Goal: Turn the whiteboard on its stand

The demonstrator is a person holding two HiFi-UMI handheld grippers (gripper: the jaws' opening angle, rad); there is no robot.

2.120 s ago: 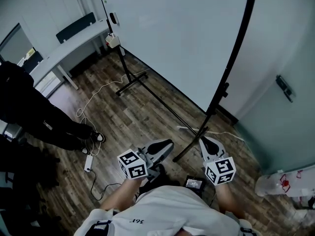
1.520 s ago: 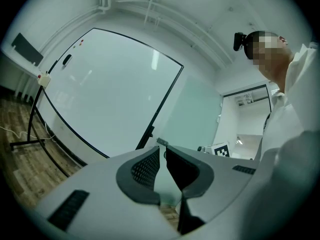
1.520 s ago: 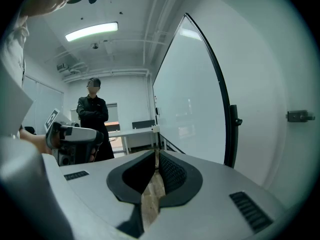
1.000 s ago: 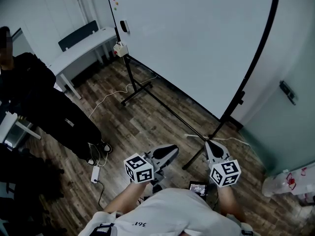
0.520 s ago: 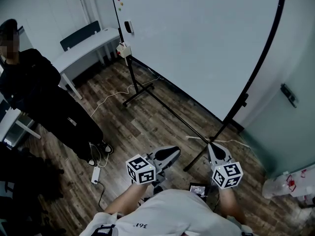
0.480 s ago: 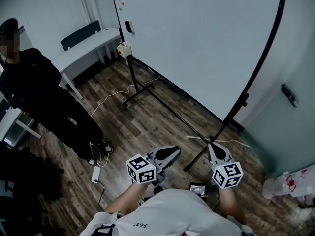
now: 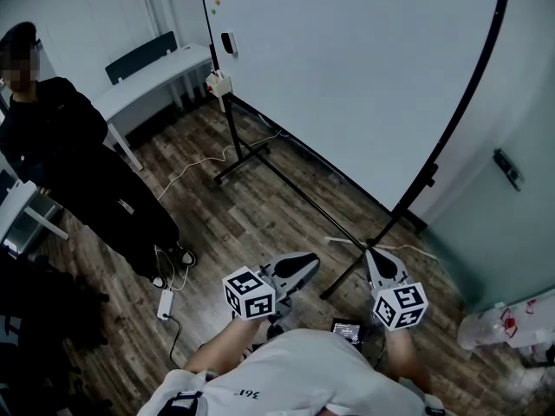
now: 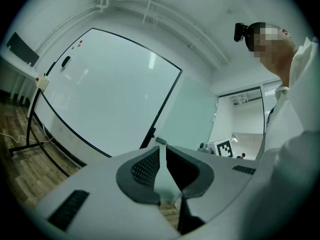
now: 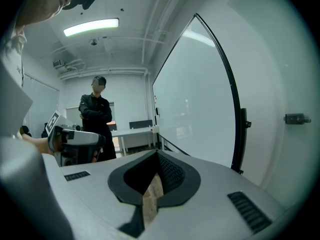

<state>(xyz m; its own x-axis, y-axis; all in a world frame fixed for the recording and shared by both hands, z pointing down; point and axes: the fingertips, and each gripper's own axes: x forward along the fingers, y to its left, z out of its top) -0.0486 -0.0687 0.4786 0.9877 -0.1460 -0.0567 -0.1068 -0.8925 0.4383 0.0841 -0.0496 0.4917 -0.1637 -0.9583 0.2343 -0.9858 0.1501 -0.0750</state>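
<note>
Whiteboard (image 7: 347,68) is upright on its black stand (image 7: 447,133), across the wood floor (image 7: 260,211) ahead of me. Neither gripper touches it. Board face is blank apart from a dark eraser (image 7: 228,43) and a few small magnets (image 7: 213,3) near the left edge. A small pale box (image 7: 217,83) sits on the stand's left post.

Left gripper (image 7: 305,260): held level and aimed toward the board. In its own view the tips are a thin slit apart with nothing between them; the board's right edge and post show through beyond.

Right gripper (image 7: 373,256): tilted slightly down. In its own view the jaws are together at the tips and empty, with only floor showing behind the pads.

In the head view the near end of the stand's right foot (image 7: 347,271) shows between the two grippers. I can't tell whether either is in contact with it. The left foot (image 7: 243,159) is further off, with a white cable (image 7: 195,167) trailing past it.

A bystander in black (image 7: 82,163) is at the left, arms folded in the right gripper view, well clear of the board. Behind them is a white desk (image 7: 152,69) with a dark chair back (image 7: 139,56) beyond it. A power strip (image 7: 163,304) lies on the floor near the bystander's feet. A handle (image 7: 507,170) is on the pale panel right of the board.
</note>
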